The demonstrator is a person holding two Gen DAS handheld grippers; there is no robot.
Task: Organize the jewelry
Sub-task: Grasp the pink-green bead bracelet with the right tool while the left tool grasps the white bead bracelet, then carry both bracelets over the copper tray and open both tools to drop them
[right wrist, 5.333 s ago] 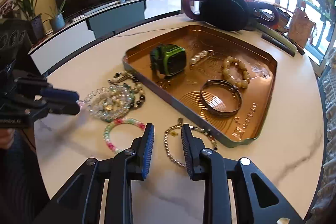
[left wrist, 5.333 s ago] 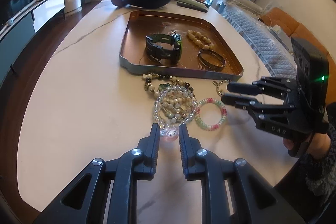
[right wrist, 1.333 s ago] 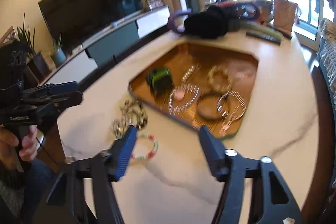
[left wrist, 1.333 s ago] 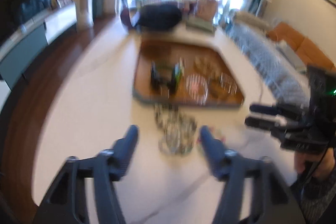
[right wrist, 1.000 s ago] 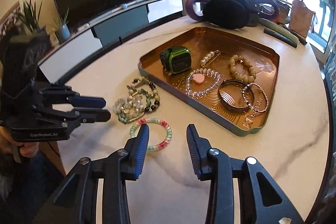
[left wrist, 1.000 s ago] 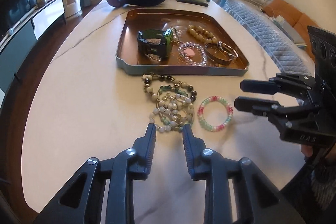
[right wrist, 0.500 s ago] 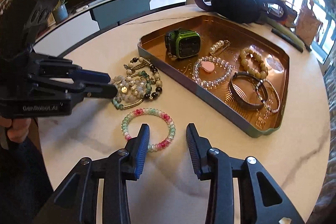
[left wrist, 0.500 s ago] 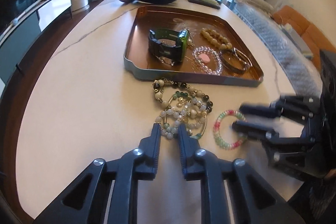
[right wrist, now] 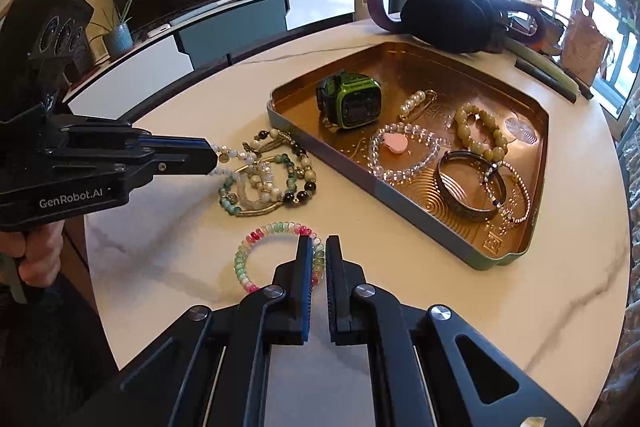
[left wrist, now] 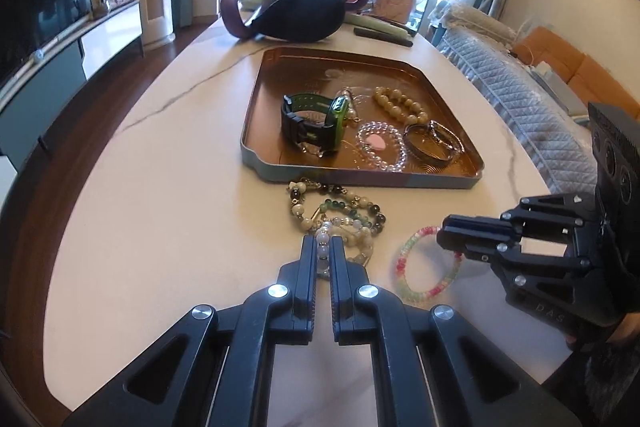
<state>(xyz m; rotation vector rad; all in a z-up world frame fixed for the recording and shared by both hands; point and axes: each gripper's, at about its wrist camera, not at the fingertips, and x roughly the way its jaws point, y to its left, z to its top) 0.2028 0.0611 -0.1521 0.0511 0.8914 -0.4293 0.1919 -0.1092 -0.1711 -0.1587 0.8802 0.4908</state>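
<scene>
A copper tray [left wrist: 256,131] [right wrist: 516,255] holds a green watch [left wrist: 316,123] [right wrist: 352,105], a clear bead bracelet with a pink heart [left wrist: 380,145] [right wrist: 400,149], a tan bead bracelet [right wrist: 480,135] and metal bangles [right wrist: 468,187]. A heap of beaded bracelets [left wrist: 340,213] [right wrist: 268,179] lies on the table before it. My left gripper [left wrist: 323,247] [right wrist: 214,157] is shut on a white bead strand [left wrist: 322,241] of that heap. My right gripper [right wrist: 318,255] [left wrist: 446,239] is shut on the pink-green bead bracelet [right wrist: 248,251] [left wrist: 404,267].
A black bag with a purple handle [left wrist: 296,13] [right wrist: 448,19] and a remote [left wrist: 380,35] lie beyond the tray. The white marble table [left wrist: 160,187] ends near both grippers. A TV console [right wrist: 224,31] stands behind.
Both grippers moved forward and closed: the left on a white bead strand in the heap, the right on the pink-green bracelet. Earlier, a heart bracelet and a chain bracelet went into the tray.
</scene>
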